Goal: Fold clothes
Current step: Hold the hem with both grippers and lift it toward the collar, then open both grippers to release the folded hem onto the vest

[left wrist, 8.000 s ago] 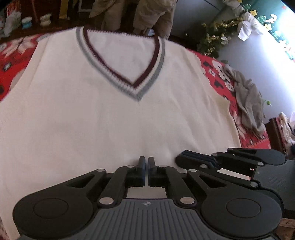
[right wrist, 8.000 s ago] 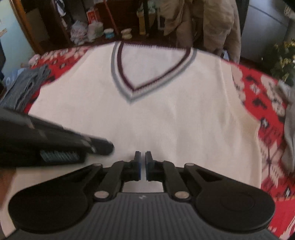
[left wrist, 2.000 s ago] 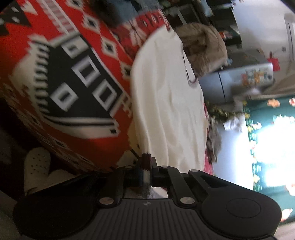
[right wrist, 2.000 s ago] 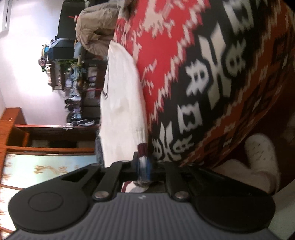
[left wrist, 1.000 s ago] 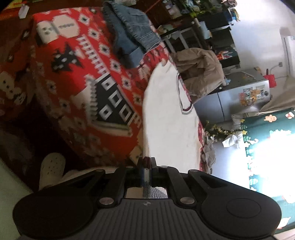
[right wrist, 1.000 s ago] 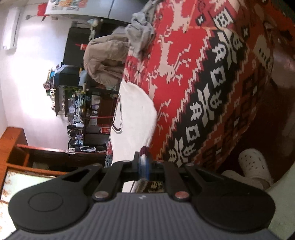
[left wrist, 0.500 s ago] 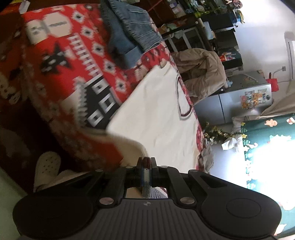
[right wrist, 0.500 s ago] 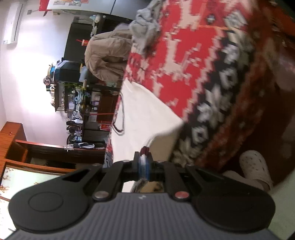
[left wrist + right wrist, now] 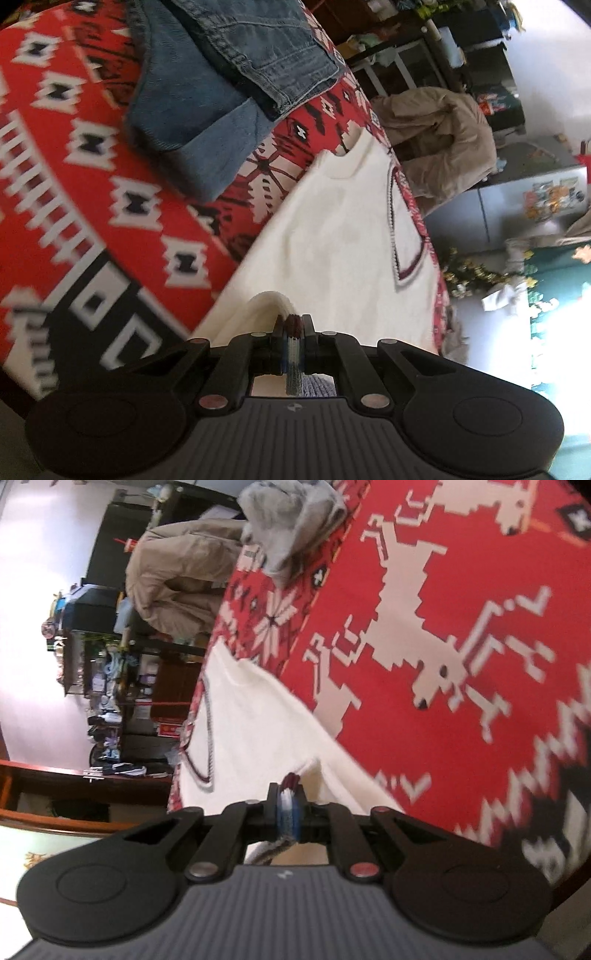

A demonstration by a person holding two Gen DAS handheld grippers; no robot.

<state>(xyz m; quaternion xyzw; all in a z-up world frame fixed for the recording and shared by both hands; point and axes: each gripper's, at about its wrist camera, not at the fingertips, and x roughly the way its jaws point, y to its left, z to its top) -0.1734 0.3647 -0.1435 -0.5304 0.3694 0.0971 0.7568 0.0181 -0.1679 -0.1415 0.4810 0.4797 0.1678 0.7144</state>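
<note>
**Both hem corners lifted and carried over the sweater**

Two grippers are pinching the striped hem of the white sweater (image 9: 332, 236), one at each bottom corner. The left gripper (image 9: 293, 341) has its jaws pressed together on the maroon-and-grey ribbing, and the right gripper (image 9: 287, 812) clamps the same band at the other corner. A second ago the hem hung off the table edge with the cloth's drop and the floor in front of the tongs; now the cloth curls up just ahead of each pair of jaws and the sweater's body lies flat beyond them, its V-neck trim at the far end. My reading is that the bottom-to-top fold is under way, with the hem still to be laid near the neckline.

Beneath the sweater is a red patterned tablecloth (image 9: 461, 602). Ahead and to the left of the left tongs sits a pile of blue jeans (image 9: 207, 92), close to the sweater's shoulder. Far ahead of the right tongs lies a grey garment (image 9: 291, 524). Past the table a tan coat (image 9: 443, 147) is heaped, with dark shelving and a pale wall behind.
</note>
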